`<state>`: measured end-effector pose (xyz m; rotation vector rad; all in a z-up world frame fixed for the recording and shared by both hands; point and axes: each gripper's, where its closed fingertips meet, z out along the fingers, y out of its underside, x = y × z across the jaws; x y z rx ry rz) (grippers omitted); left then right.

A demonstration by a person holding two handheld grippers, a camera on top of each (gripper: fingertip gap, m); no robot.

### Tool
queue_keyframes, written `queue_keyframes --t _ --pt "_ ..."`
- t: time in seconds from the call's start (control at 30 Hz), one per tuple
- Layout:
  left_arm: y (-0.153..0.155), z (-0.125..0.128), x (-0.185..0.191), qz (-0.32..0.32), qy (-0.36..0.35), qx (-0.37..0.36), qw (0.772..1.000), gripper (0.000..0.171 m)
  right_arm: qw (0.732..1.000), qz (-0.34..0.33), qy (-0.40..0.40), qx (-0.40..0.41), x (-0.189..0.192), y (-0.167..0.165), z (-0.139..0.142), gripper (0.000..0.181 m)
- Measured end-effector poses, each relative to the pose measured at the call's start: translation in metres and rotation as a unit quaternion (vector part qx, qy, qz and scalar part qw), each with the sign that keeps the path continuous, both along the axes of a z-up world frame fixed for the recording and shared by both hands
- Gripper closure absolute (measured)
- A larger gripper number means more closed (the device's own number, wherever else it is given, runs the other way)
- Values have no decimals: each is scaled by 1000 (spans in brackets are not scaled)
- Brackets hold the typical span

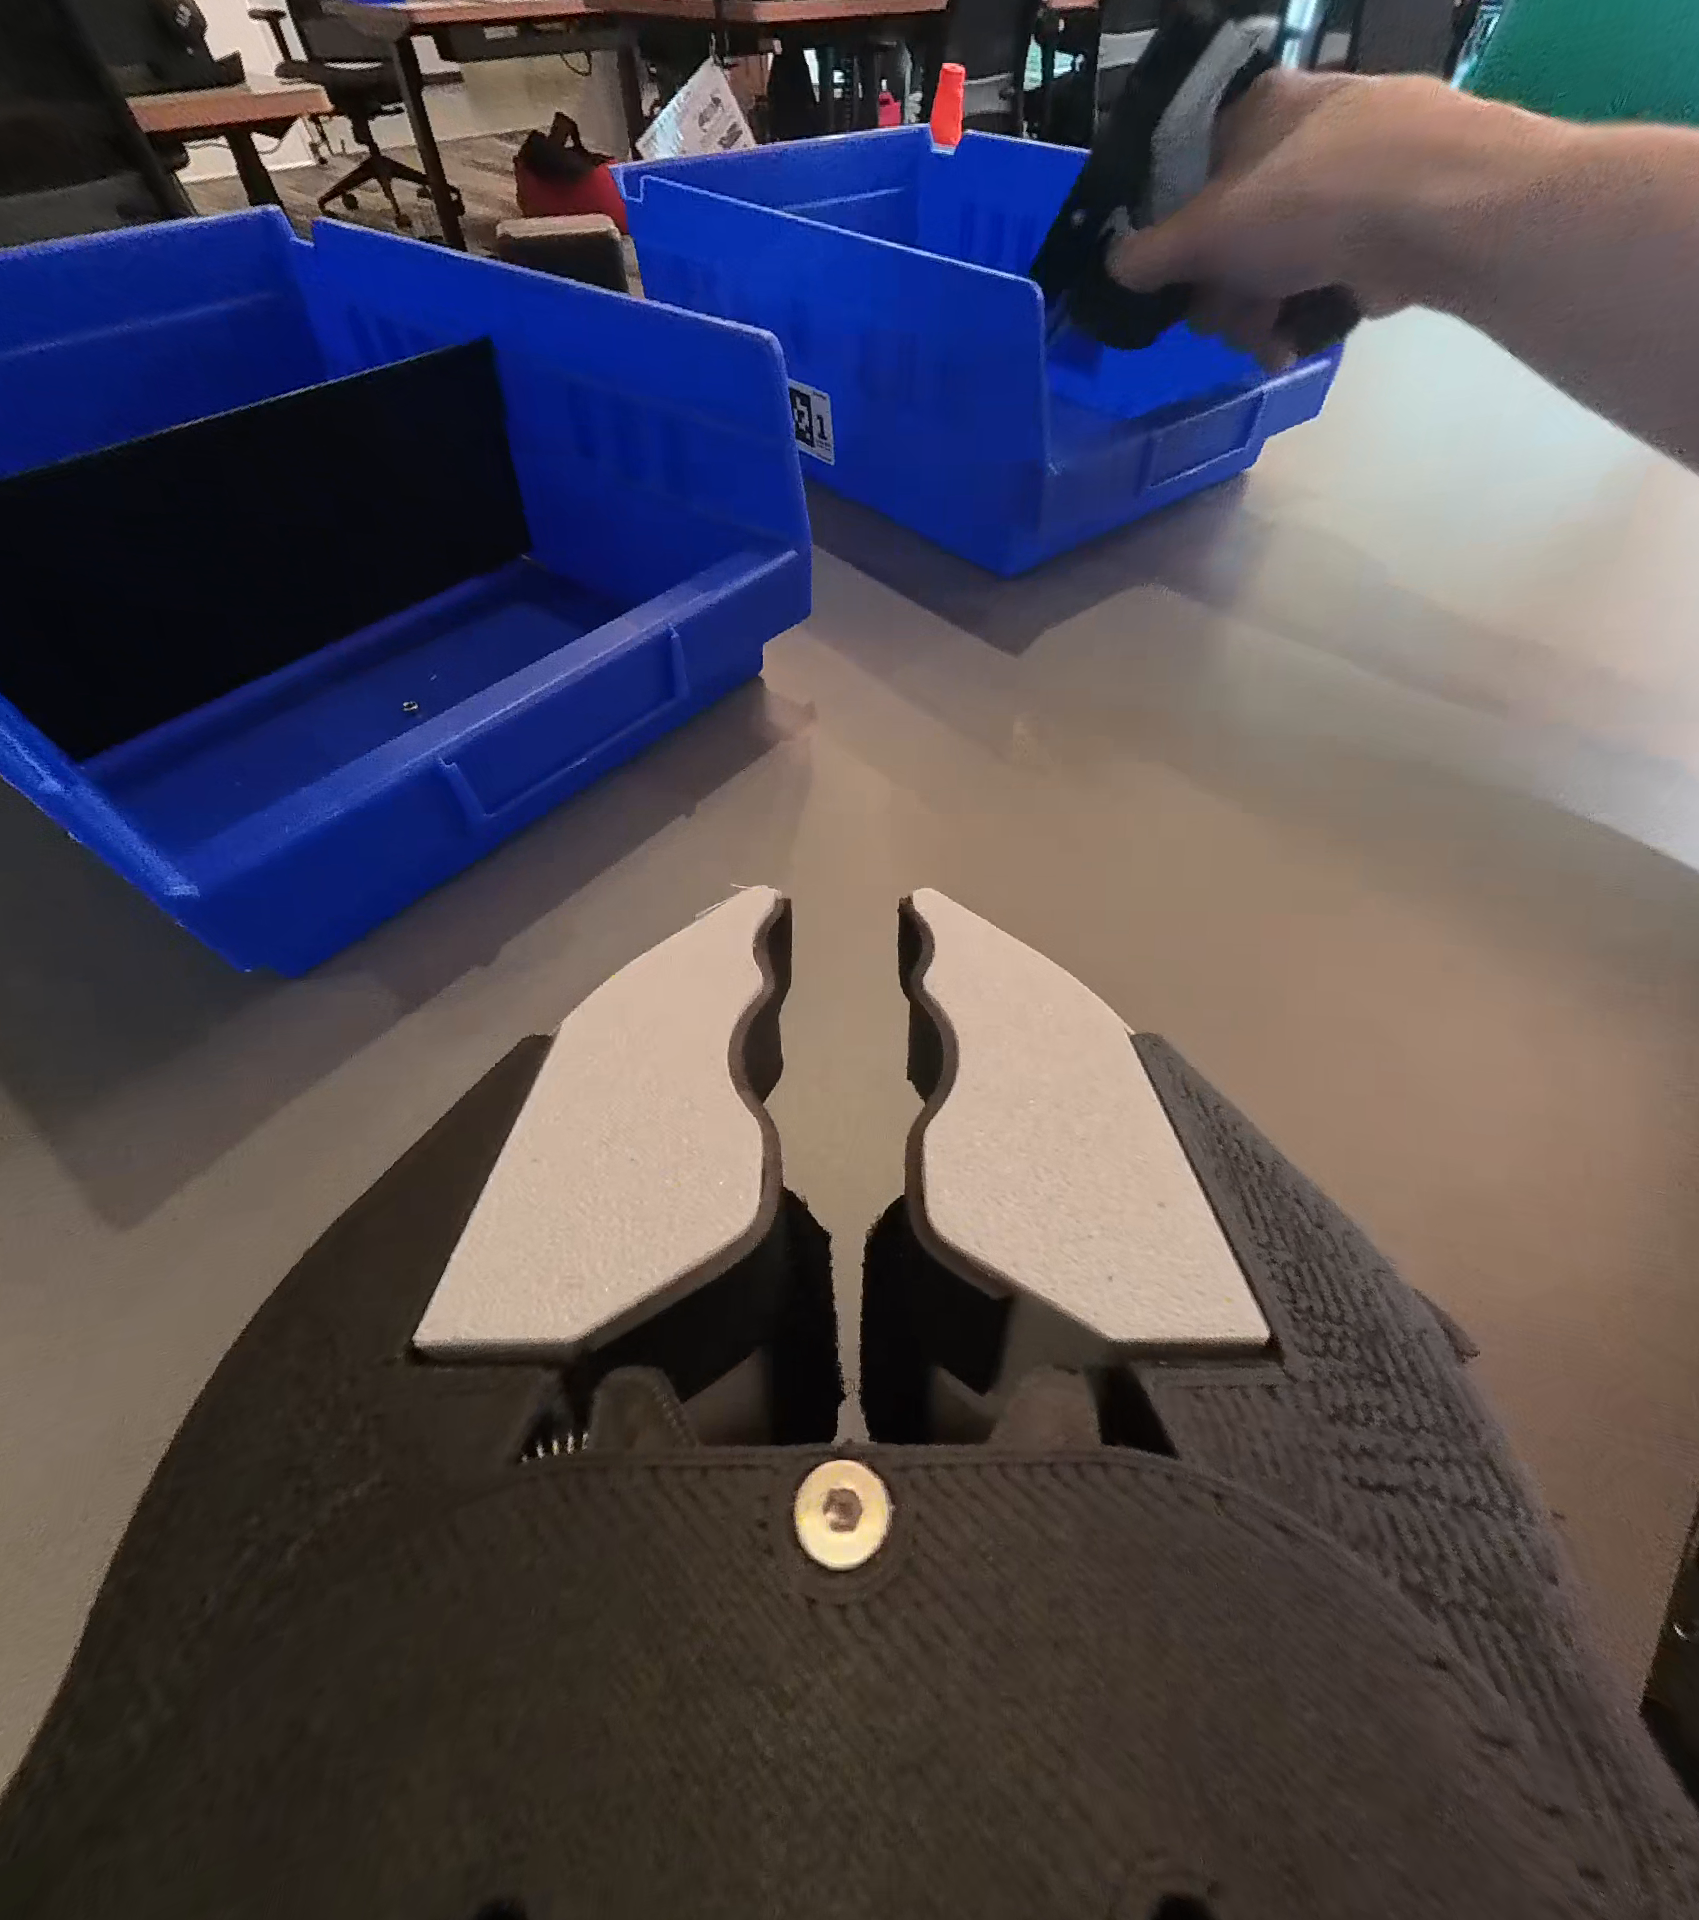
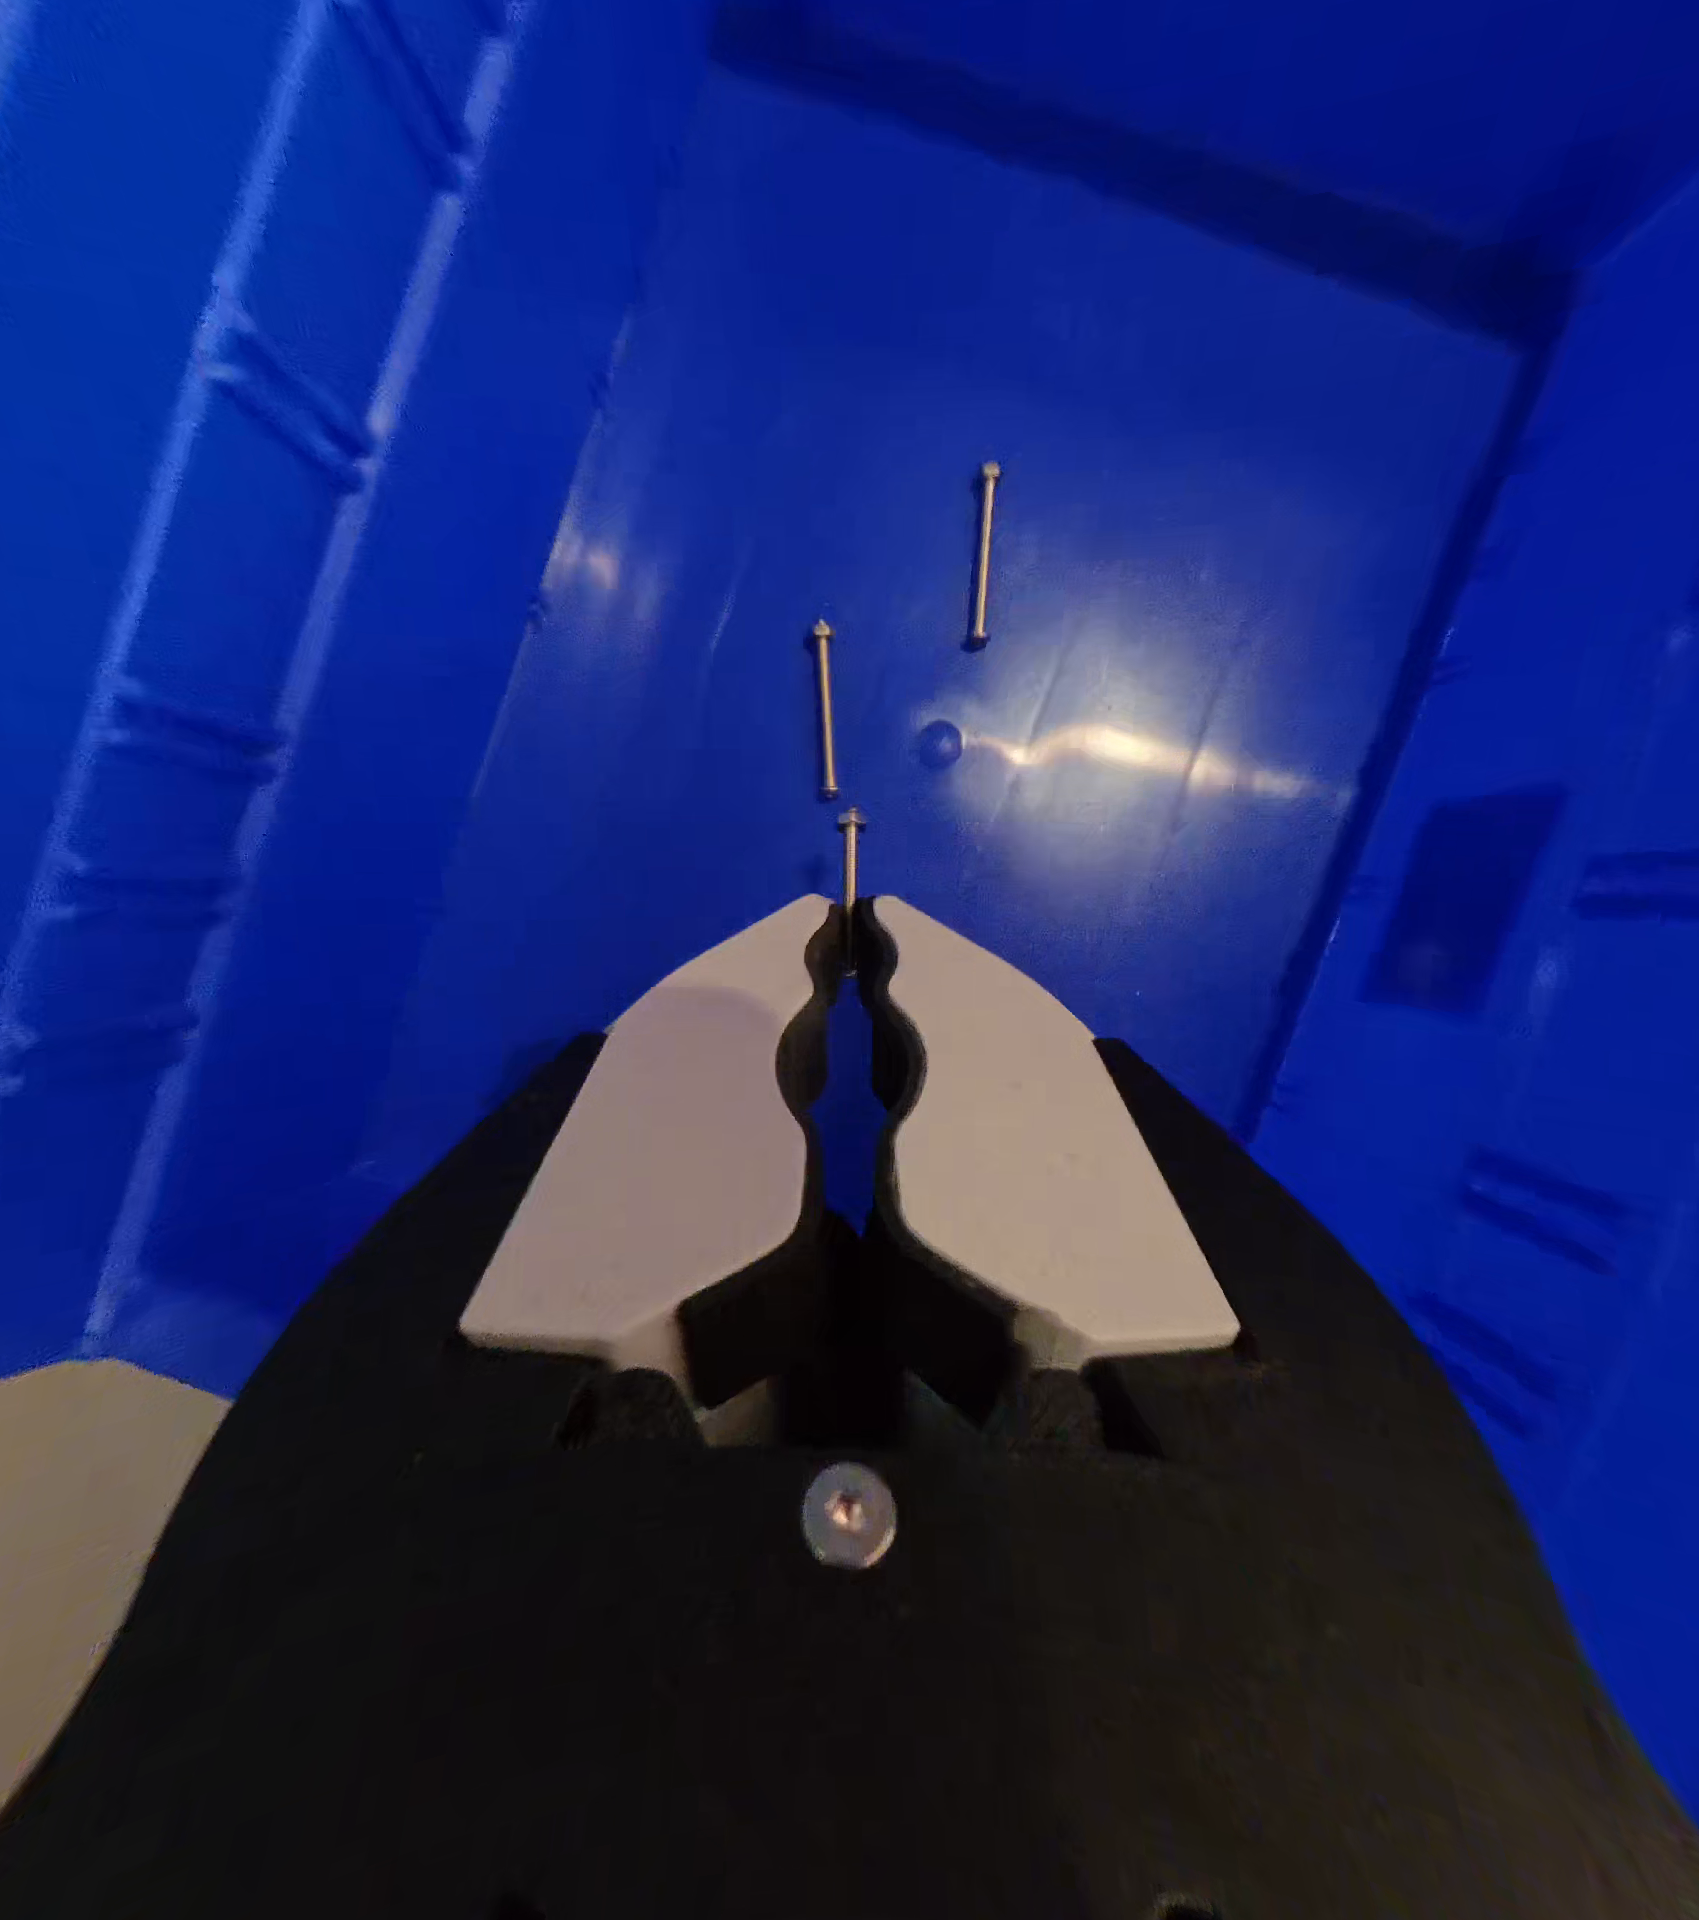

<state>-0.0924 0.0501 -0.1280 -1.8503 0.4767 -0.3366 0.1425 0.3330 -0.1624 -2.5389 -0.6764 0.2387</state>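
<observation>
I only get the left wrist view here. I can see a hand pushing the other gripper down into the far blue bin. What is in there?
Observer: The right wrist view looks inside that far blue bin. Thin metal screws lie on its floor: two loose ones, the nearer screw and the farther screw.
Operator: Has the gripper grabbed anything?
Observer: Yes. The right gripper is shut on a third screw, pinched at the very fingertips, with its head sticking out forward.
Operator: Is it touching the loose ones?
Observer: It appears not; a small gap shows between the held screw's head and the nearer screw's end.
</observation>
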Motion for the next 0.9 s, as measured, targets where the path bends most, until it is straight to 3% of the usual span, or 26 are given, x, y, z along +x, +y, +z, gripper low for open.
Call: queue_keyframes --t 0.13,0.53,0.63,0.77,0.9 --pt "-1 0 -3 1 -6 -1 1000 154 998 -15 -18 -56 6 7 -15 178" --pt "-3 8 -6 -1 -15 8 1000 155 995 -15 -24 -99 6 7 -27 178" --pt "-3 10 -7 0 -17 10 1000 155 993 -15 -24 -117 6 6 -27 174" --pt "-4 12 -9 1 -19 14 1000 156 993 -26 -36 -114 9 10 -25 151" --pt "-4 15 -12 5 -17 17 1000 156 997 -24 -23 -69 6 18 -6 148"
